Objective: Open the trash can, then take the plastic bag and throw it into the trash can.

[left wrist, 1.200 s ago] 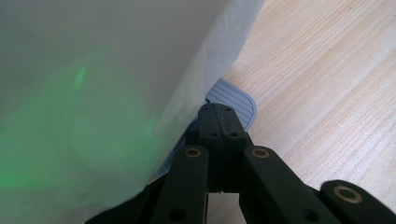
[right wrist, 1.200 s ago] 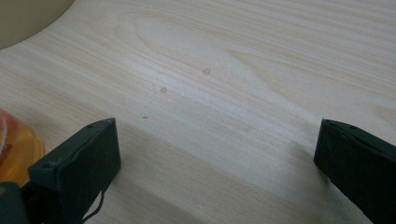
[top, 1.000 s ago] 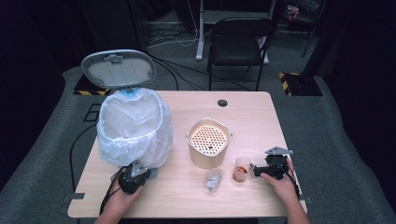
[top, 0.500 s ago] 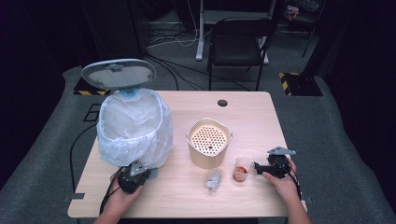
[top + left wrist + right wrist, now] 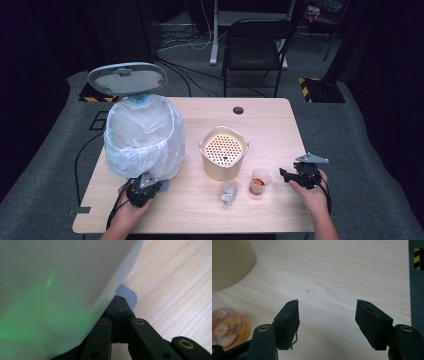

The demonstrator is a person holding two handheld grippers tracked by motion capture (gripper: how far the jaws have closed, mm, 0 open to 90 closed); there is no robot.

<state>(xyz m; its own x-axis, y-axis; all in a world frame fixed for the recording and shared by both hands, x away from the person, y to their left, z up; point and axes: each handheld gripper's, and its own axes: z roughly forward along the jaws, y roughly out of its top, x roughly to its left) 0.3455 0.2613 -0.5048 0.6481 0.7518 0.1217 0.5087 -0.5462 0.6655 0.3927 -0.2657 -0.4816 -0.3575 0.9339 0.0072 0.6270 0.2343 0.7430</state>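
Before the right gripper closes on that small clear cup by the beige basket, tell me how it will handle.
The cup looks like thin clear plastic, so it would probably flex or crack under a hard squeeze. It seems light and only partly filled with reddish bits, so a sideways push might tip it. Its smooth wall could slip between the pads.

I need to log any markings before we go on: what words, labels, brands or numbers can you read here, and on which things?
No readable text in these pictures.
Small cup with food: no label shows.
Beige container with perforated insert: plain.
Bagged bin and its raised lid: no lettering visible.
Yellow-black hazard stripes on the floor: a pattern, no words.
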